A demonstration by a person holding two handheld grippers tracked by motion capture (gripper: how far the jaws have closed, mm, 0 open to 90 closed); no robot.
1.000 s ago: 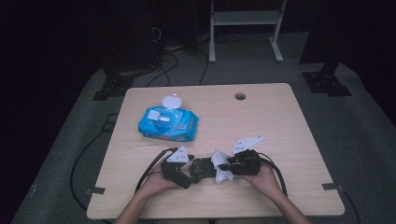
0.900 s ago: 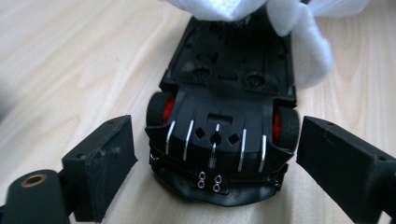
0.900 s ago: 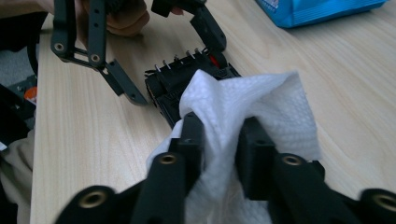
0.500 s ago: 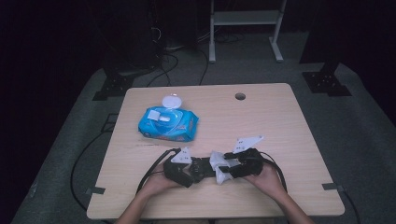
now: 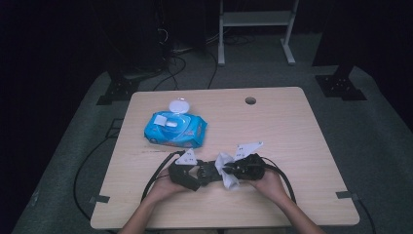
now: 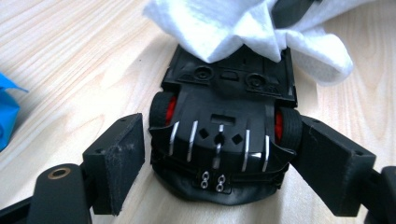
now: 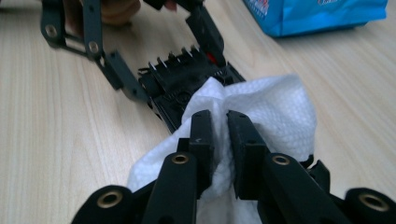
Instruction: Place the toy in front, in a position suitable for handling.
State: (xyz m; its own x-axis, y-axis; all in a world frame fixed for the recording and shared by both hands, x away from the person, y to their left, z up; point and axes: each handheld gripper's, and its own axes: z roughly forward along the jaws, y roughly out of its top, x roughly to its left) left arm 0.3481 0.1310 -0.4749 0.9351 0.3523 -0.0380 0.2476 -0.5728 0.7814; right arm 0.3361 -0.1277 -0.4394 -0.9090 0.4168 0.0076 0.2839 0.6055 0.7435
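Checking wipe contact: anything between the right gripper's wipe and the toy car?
Nothing visible. The white wipe pinched in the right gripper lies directly on the black toy car, upside down on the table. The left gripper brackets the car's sides.

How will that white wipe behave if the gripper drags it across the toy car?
The wipe looks floppy: it bunches where the right gripper pinches it and drapes over the toy car. Probably very light, likely to snag on the car's ribbed underside.

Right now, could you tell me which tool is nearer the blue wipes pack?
Left. The left tool sits just below the pack; the right tool lies farther right, pinching the wipe.
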